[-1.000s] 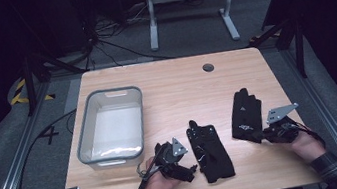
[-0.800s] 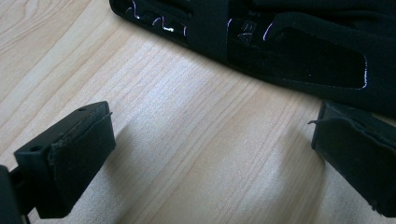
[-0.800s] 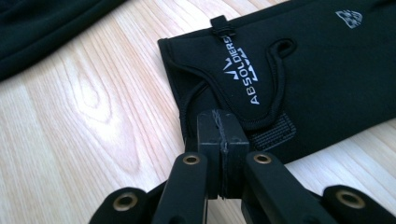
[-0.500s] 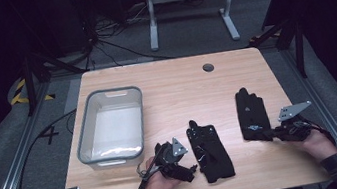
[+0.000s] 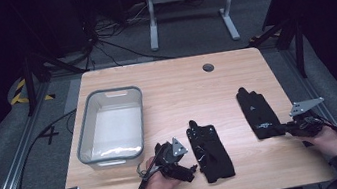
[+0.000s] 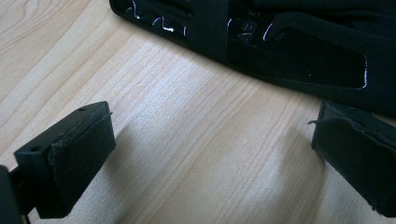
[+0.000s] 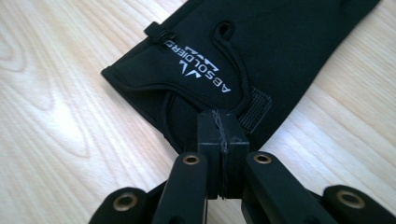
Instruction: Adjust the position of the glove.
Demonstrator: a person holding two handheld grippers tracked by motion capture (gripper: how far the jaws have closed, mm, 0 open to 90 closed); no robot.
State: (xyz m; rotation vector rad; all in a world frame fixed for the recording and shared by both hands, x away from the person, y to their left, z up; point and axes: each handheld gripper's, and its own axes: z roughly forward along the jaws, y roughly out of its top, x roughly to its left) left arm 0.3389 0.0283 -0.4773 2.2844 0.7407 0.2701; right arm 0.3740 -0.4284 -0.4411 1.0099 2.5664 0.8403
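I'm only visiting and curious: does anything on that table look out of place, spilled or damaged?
Nothing stands out. Two black gloves lie flat on the wooden table: the left glove by the open left claw, the right glove with its cuff at the shut right claw. The grey bin sits upright. No spills.

right glove (image 5: 258, 111): black, flat, cuff pinched | left glove (image 5: 210, 151): black, flat, near table front
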